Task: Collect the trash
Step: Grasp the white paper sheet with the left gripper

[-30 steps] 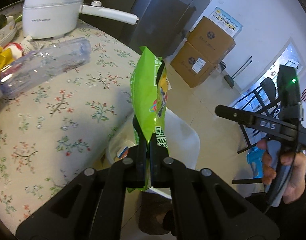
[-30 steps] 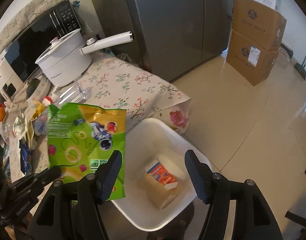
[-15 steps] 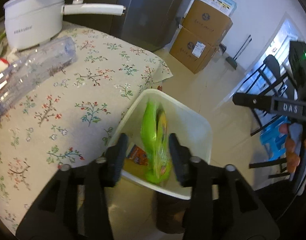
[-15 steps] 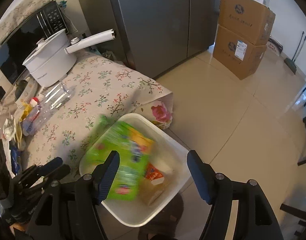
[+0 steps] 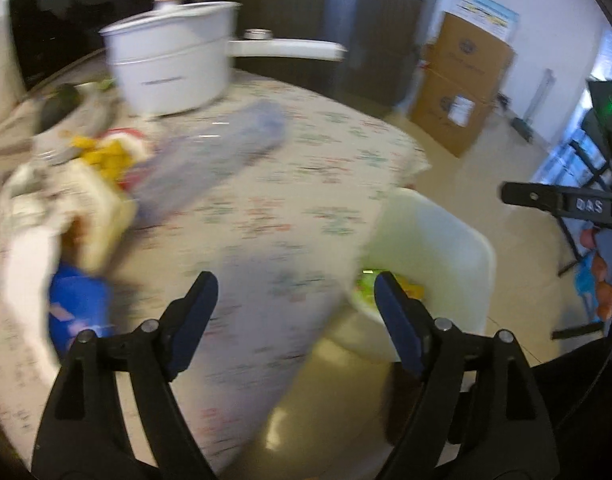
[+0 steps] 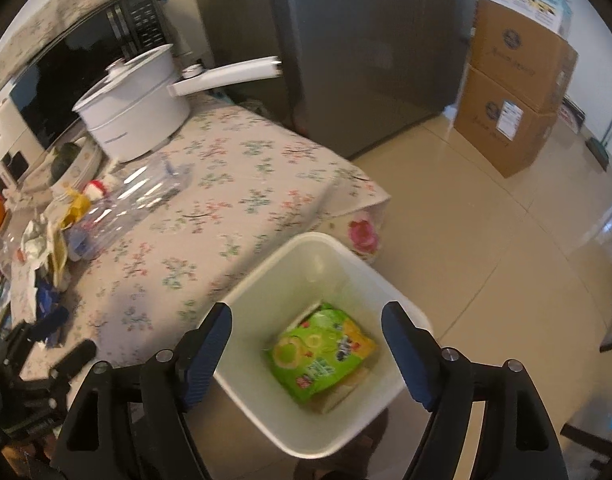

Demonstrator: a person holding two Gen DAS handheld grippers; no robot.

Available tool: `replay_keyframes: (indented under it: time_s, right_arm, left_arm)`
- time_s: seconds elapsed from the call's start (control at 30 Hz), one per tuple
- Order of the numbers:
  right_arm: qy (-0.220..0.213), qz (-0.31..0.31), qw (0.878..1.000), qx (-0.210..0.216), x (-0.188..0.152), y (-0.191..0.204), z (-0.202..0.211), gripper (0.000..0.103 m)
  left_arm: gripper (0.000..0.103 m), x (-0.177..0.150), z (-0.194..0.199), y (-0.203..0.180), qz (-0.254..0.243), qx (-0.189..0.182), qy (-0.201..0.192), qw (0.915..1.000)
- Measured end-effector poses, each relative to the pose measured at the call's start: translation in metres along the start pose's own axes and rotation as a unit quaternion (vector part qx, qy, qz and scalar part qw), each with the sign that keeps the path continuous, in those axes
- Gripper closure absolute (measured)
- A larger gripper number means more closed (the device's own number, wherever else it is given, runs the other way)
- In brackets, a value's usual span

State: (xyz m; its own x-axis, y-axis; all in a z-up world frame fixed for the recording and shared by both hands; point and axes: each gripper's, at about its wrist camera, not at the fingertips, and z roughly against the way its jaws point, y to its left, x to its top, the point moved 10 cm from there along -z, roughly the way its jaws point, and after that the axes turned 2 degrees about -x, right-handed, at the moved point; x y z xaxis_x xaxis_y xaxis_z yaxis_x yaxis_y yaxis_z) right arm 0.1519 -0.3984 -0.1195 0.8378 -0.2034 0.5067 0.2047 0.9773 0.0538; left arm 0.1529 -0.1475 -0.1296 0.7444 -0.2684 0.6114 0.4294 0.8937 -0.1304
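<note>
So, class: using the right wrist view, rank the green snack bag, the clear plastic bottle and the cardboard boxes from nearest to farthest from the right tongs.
1. Green snack bag, in the white bin below the tongs.
2. Clear plastic bottle, lying left on the table.
3. Cardboard boxes, stacked far right.

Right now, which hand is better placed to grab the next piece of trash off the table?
Left, probably. The left gripper, opening and empty, faces the trash pile on the table; the right gripper hangs over the bin.

Both grippers matte black, silver pivot screws, blue pads on fingers [image 6: 208,354]; right gripper [image 5: 561,202] lettered "DAS", green light above.
</note>
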Motion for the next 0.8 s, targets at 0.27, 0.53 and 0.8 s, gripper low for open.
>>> replay_keyframes:
  time_s: [0.27,0.53,0.8]
  right_arm:
    - [0.000,0.054,0.998,0.024,0.004,0.069,-0.004,0.022]
    - [0.009,0.099,0.994,0.033,0.004,0.124,-0.016,0.021]
    - [0.018,0.128,0.990,0.051,0.002,0.173,-0.025,0.020]
  left_arm:
    - [0.022,-0.007,0.035,0.122,0.092,0.079,-0.009,0.9926]
    - [0.022,-0.046,0.042,0.178,0.134,0.114,0.019,0.9842]
    - [0.023,-0.082,0.017,0.187,0.129,0.131,0.072,0.9803]
